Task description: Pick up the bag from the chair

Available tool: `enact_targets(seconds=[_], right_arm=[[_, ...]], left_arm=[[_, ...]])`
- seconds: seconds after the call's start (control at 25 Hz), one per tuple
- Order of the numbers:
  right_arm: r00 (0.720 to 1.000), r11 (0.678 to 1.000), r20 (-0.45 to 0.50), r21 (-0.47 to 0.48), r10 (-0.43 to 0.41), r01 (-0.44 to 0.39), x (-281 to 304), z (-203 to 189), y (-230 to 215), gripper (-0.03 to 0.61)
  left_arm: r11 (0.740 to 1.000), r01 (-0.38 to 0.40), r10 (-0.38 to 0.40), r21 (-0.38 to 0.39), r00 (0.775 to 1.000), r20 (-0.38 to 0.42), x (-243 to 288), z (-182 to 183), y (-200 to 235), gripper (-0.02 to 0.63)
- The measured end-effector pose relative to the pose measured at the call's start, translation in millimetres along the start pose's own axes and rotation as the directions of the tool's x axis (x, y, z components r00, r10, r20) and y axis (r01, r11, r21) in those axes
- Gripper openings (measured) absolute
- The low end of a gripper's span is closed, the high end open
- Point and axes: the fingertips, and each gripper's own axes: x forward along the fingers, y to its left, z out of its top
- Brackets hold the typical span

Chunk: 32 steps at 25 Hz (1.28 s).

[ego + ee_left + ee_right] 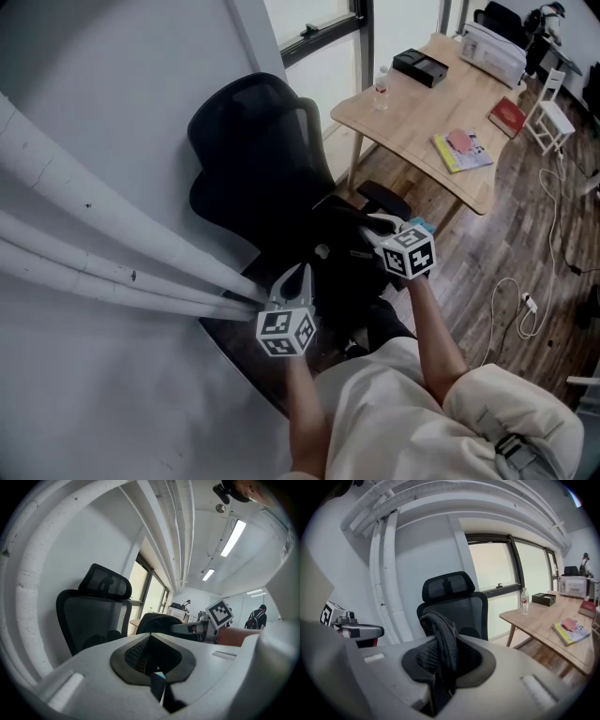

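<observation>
The black office chair (253, 159) stands against the white wall, near a wooden tabletop (422, 122). The black bag (347, 277) lies over the chair's seat, in front of the backrest. The right gripper (440, 667) has its fingers clamped on the bag's black strap (445, 630), which arches above them. The left gripper (157, 670), just beside the bag, has its fingers drawn together with nothing seen between them.

The black bag (339, 277) sits slumped on the seat of the black office chair (251, 155), in front of its mesh backrest. One ribbed black strap (446, 637) arches up from it, pinched between the jaws of the right hand-held gripper (439, 670).
</observation>
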Motion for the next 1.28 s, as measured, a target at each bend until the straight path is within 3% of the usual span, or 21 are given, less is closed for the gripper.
enact_targets(seconds=[0.24,0.44,1.28], right_arm=[[1.000,1.000,0.002,0.002,0.000,0.000,-1,-2,3,0.063],[1.000,1.000,0.009,0.015,-0.004,0.004,-1,-6,3,0.063],[1.000,1.000,0.001,0.002,0.002,-0.002,4,-6,7,0.063]], left_arm=[[1.000,0.008,-0.008,0.021,1.000,-0.016,3,-6,-4,0.006],[0.996,-0.009,0.012,0.089,0.999,-0.041,2,-14,1,0.006],[0.998,-0.021,0.021,0.060,1.000,-0.005,-1,-9,5,0.006]])
